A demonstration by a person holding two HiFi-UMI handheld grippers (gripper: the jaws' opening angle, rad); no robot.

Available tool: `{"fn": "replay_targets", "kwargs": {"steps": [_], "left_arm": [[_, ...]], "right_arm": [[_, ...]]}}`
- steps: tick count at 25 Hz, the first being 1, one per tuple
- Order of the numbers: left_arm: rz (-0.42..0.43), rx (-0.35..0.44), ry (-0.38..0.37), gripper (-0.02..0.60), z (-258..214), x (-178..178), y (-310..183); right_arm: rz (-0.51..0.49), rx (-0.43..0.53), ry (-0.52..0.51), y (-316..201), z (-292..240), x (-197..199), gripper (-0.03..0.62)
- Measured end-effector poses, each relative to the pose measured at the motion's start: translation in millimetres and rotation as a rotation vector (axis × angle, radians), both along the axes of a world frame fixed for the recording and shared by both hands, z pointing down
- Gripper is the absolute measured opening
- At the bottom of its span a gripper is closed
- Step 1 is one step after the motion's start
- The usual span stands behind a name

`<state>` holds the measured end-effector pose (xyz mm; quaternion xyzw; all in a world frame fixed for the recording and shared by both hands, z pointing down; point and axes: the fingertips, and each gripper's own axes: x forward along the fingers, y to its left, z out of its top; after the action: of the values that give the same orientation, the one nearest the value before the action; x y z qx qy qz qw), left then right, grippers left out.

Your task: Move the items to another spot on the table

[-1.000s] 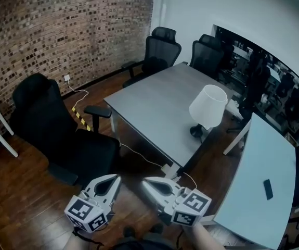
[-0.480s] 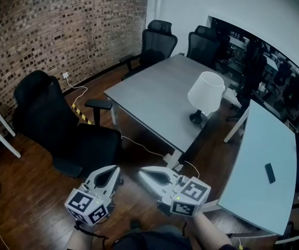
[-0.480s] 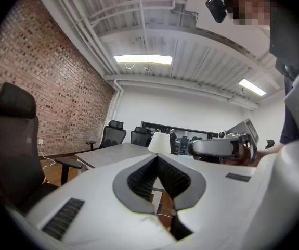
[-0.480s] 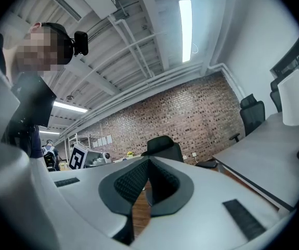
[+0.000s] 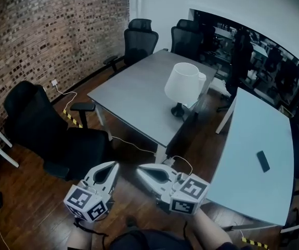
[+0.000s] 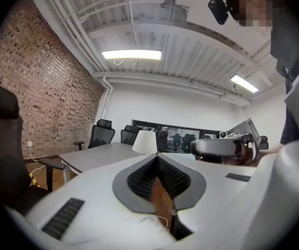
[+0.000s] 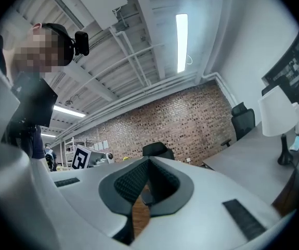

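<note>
A white table lamp (image 5: 182, 86) with a dark base stands near the right edge of the grey table (image 5: 133, 95); it also shows far off in the left gripper view as the lamp (image 6: 144, 142) and at the right of the right gripper view as the lamp (image 7: 277, 112). A small dark flat item (image 5: 263, 161) lies on the pale blue-white table (image 5: 253, 155). My left gripper (image 5: 108, 169) and right gripper (image 5: 144, 171) hang side by side over the wooden floor, well short of both tables. Both are shut with nothing between their jaws.
A black office chair (image 5: 45, 139) stands left of the grippers beside the grey table. Two more black chairs (image 5: 139, 38) are at the table's far end. A white cable (image 5: 133, 145) runs over the floor. A brick wall (image 5: 45, 30) closes off the left.
The view has swung right and nearer: lamp and grey table slid left in the frame and more of the pale table shows. Both grippers kept their pose and stayed shut.
</note>
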<state>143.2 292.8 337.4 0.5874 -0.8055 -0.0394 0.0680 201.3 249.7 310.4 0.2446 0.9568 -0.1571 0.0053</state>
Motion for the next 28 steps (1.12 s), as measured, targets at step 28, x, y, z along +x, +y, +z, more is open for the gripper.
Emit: {"fn": "replay_targets", "kwargs": {"steps": [28], "left_arm": [[-0.058,-0.135,-0.057,0.012,10.5,150.2,-68.7]], "right_arm": [[-0.062,-0.116,-0.018,-78.4,30.3,141.3,0.009]]}}
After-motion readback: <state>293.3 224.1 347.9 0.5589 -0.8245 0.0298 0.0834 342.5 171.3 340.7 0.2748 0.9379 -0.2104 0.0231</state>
